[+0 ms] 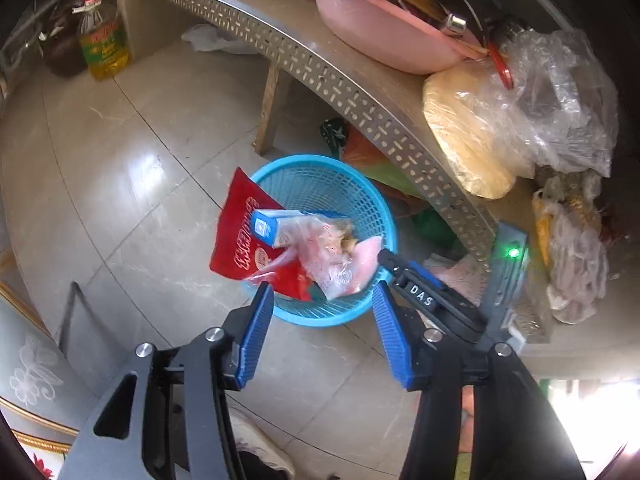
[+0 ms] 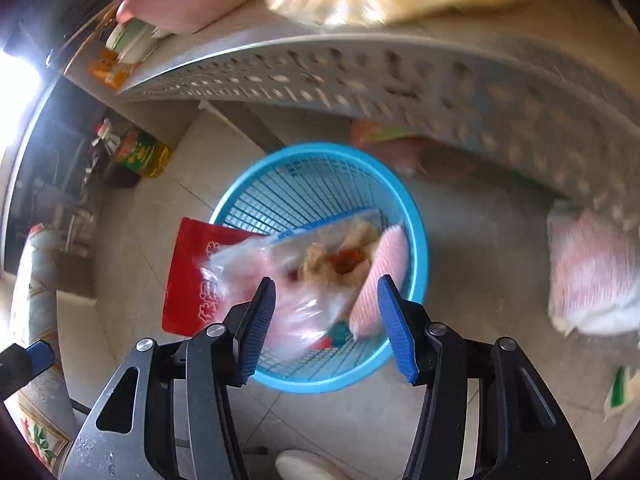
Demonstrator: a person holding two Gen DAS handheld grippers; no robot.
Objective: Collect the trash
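Red packet (image 1: 244,232), blue carton (image 1: 276,226), clear bag (image 1: 332,256), apparently over blue basket (image 1: 320,184).

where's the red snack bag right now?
In both wrist views the red snack bag sits at the left rim of the blue basket, half hanging outside it, beside the clear plastic bag and small blue carton.

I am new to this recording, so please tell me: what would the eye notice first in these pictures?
First, the bright blue basket on the pale tiled floor, beside the table. A red snack bag, a small blue carton and a clear plastic bag of scraps sit at its mouth. Both claws, left and right, are open above it.
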